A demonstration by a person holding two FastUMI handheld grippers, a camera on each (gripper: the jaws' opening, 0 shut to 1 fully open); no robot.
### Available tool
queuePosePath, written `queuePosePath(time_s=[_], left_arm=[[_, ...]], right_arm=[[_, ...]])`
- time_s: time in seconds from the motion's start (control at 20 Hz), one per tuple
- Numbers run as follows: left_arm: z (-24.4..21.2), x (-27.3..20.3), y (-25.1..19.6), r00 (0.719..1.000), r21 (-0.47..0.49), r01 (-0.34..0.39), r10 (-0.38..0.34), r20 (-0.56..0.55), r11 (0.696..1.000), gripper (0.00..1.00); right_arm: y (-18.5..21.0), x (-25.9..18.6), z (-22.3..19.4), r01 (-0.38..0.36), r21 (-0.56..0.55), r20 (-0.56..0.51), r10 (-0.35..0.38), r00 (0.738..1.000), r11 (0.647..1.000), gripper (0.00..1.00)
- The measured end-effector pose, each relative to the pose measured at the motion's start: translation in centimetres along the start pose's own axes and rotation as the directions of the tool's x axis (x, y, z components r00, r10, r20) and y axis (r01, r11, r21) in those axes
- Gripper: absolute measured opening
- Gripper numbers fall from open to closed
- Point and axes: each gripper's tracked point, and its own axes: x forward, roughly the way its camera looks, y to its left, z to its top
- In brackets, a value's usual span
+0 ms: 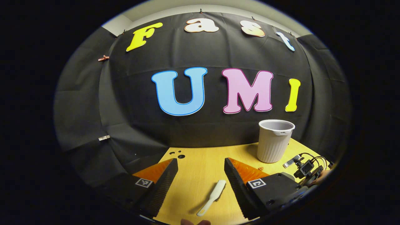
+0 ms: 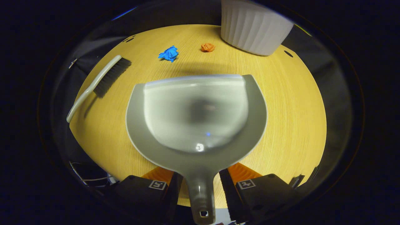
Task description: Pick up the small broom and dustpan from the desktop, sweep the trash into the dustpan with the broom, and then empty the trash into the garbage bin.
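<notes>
Right gripper view: we note the right gripper [image 2: 200,187] straddling the grey plastic dustpan [image 2: 197,122] handle, contact unclear, while the left gripper [image 1: 200,184], fingers apart, should descend squarely over the white-handled broom [image 1: 212,197] on the wooden desktop [image 1: 200,162].

Dim booth, strong fisheye warping, dustpan [image 2: 197,125] blurred with glare.

I see the grey dustpan [image 2: 200,125] flat on the desk, the white broom [image 2: 97,84] lying left, the bin [image 2: 253,28] upright behind.
</notes>
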Motion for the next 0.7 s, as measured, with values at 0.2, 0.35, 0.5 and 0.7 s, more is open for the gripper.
queuePosePath(time_s=[0.2, 0.35, 0.5, 0.7], left_arm=[[-0.9, 0.2, -0.1, 1.000, 0.019, -0.005, 0.005, -0.016, 1.000, 0.94], [-2.8, 0.6, -0.5, 0.998, 0.039, 0.019, -0.017, -0.054, 0.999, 0.93], [-6.3, 1.3, -0.3, 0.991, 0.099, 0.044, -0.031, -0.129, 0.994, 0.94], [-13.3, 2.6, -1.3, 0.944, 0.157, 0.159, -0.104, -0.314, 0.975, 0.94]], right_arm=[[0.0, -0.1, 0.2, 0.007, -0.026, 0.015, -0.007, 1.000, 1.000, 0.39], [0.0, -0.1, 0.4, -0.018, -0.050, 0.032, 0.019, 0.999, 0.999, 0.35], [-0.5, -1.4, 0.5, -0.021, -0.102, 0.071, 0.028, 0.997, 0.995, 0.36], [-1.4, -4.1, 0.6, -0.014, -0.209, 0.109, 0.038, 0.993, 0.978, 0.39]])
